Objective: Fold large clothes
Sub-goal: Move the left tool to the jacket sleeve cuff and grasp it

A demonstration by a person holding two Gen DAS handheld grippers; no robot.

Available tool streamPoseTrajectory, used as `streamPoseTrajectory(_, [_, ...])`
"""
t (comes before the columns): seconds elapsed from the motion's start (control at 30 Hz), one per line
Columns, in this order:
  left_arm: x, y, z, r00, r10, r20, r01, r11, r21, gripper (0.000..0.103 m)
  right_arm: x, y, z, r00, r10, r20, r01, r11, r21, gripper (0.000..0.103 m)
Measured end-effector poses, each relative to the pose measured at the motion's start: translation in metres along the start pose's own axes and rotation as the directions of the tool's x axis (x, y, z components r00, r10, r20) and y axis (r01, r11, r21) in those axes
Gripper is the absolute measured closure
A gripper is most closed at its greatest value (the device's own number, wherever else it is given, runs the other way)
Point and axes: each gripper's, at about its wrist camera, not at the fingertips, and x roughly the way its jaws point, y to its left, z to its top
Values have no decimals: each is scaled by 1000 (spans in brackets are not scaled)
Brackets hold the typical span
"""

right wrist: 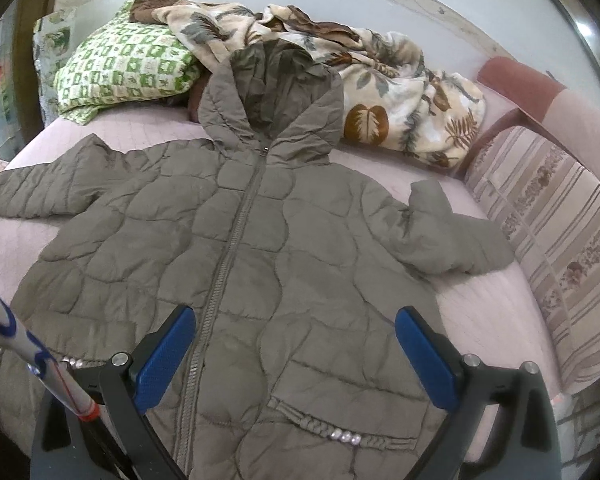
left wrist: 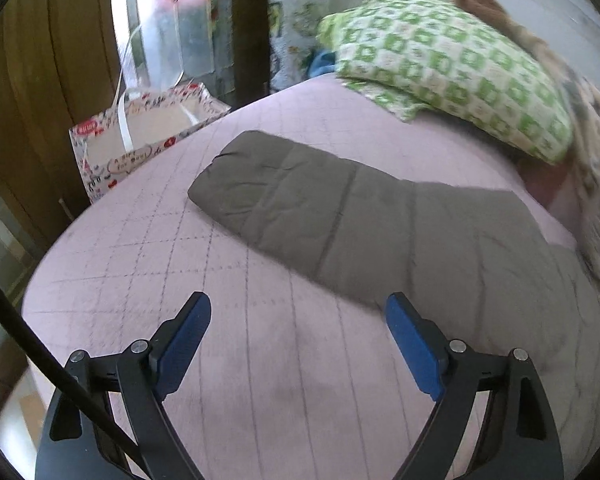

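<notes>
A grey-brown quilted hooded jacket [right wrist: 236, 248] lies flat, front up and zipped, on a pink quilted bed [right wrist: 496, 300]. Its hood points to the far side and both sleeves are spread out. My right gripper [right wrist: 296, 324] is open and empty, hovering above the jacket's lower front near the zipper. In the left wrist view one sleeve [left wrist: 340, 212] stretches across the bed [left wrist: 140, 280]. My left gripper [left wrist: 298, 312] is open and empty, over bare bedding just short of the sleeve.
A green checked pillow [right wrist: 124, 68] and a leaf-print blanket [right wrist: 380, 96] lie at the head of the bed. A striped cushion [right wrist: 552, 232] lines the right side. A printed gift bag [left wrist: 140, 140] stands beside the bed's left edge.
</notes>
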Motion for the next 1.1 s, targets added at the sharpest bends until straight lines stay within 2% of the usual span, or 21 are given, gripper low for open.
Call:
streamPoseTrajectory(0.17, [37, 20, 15, 999, -12, -47, 8, 995, -98, 14, 13, -3, 3, 999, -26, -25, 27, 1000, 14, 2])
streamPoseTrajectory(0.3, [69, 46, 21, 991, -108, -79, 88, 972, -219, 14, 19, -1, 6, 999, -44, -32, 44, 999, 4, 2])
streamPoseTrajectory(0.37, [73, 53, 27, 990, -134, -33, 122, 961, -247, 14, 23, 0, 8, 998, -47, -37, 47, 999, 4, 2])
streamPoseTrajectory(0.47, [84, 59, 38, 982, -186, -12, 175, 941, -291, 14, 26, 3, 8, 997, -59, -42, 59, 998, -5, 2])
streamPoseTrajectory(0.7, [110, 63, 58, 972, -230, 55, 233, 891, -390, 15, 31, 10, 8, 996, -79, -51, 76, 995, -57, 2])
streamPoseTrajectory(0.73, [111, 63, 60, 973, -226, 49, 227, 892, -391, 17, 32, 11, 9, 995, -84, -54, 81, 995, -62, 2])
streamPoseTrajectory(0.8, [113, 60, 63, 980, -196, 27, 192, 906, -377, 57, 35, 10, 9, 994, -92, -62, 88, 994, -62, 2])
streamPoseTrajectory(0.83, [118, 59, 64, 980, -198, -13, 179, 912, -368, 84, 37, 9, 9, 993, -95, -67, 91, 994, -59, 2])
streamPoseTrajectory(0.87, [120, 60, 64, 975, -221, -23, 197, 907, -372, 86, 38, 8, 9, 993, -96, -72, 93, 994, -53, 2])
streamPoseTrajectory(0.97, [113, 59, 66, 974, -226, -15, 204, 905, -374, 91, 42, 4, 8, 992, -98, -85, 95, 995, -34, 2])
streamPoseTrajectory(1.1, [80, 46, 76, 966, -254, 54, 258, 906, -335, 92, 41, -2, 6, 991, -91, -94, 90, 996, -12, 2])
